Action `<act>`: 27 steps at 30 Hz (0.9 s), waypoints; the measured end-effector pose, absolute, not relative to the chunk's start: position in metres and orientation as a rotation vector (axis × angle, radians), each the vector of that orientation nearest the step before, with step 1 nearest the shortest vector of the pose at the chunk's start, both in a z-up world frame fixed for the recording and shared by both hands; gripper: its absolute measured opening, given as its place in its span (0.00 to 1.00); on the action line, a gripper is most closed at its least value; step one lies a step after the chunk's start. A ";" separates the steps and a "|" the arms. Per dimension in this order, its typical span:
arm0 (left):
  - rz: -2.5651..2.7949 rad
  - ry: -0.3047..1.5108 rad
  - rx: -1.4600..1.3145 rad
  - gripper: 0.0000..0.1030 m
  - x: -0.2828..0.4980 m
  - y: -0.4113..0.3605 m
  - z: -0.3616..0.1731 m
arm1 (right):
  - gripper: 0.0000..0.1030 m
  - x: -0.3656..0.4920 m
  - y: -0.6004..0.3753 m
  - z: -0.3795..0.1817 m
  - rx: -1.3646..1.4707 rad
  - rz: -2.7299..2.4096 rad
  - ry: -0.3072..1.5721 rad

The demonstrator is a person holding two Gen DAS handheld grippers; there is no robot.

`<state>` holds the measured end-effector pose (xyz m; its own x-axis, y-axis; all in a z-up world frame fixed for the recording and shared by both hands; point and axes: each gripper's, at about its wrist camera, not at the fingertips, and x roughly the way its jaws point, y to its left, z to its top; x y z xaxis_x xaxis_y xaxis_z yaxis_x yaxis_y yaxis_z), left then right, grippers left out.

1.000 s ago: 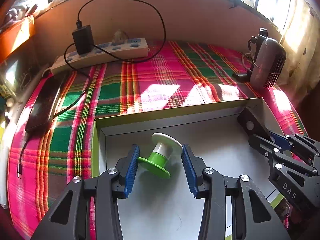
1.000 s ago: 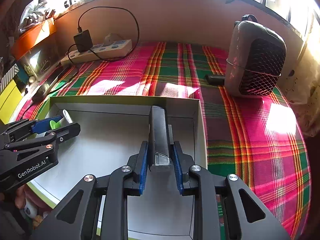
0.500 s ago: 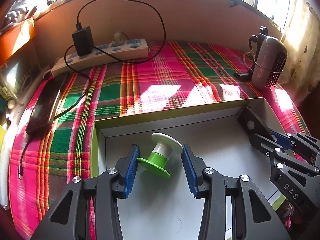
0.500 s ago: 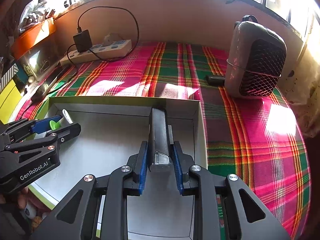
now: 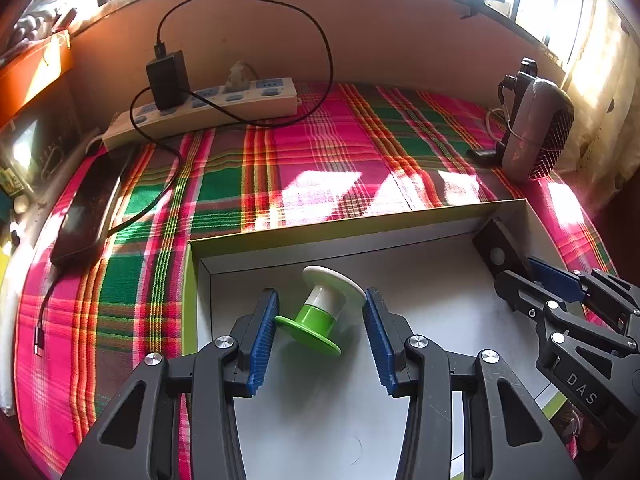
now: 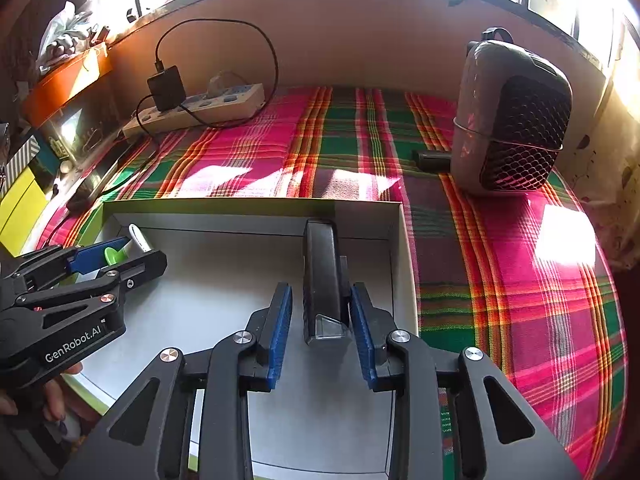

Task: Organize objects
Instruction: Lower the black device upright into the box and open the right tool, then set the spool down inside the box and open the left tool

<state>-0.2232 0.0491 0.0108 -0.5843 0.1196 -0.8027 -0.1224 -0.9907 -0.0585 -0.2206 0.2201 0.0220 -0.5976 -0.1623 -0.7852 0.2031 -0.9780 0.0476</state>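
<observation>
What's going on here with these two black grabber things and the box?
A person holds a pair of tongs in each hand over a shallow white box on a plaid cloth. The left tongs are open around a green-and-white spool lying tilted on the box floor. The right tongs are open too, with a black device between them near the box's right wall. Both items sit in the box.

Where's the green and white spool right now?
In the left wrist view, the spool lies tilted on the floor of the white box, near its far-left corner, between the open left claw's fingers.
</observation>
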 end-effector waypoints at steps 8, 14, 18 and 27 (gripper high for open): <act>2.692 -0.007 -1.352 0.40 -0.219 0.047 0.013 | 0.42 -0.219 0.220 0.025 1.277 -2.650 0.063; 2.695 -0.016 -1.324 0.40 -0.211 0.045 0.021 | 0.43 -0.215 0.221 0.030 1.264 -2.656 0.052; 2.699 -0.019 -1.318 0.40 -0.207 0.045 0.025 | 0.43 -0.209 0.220 0.033 1.255 -2.661 0.049; 2.702 -0.008 -1.295 0.40 -0.187 0.043 0.032 | 0.43 -0.195 0.220 0.045 1.221 -2.677 0.038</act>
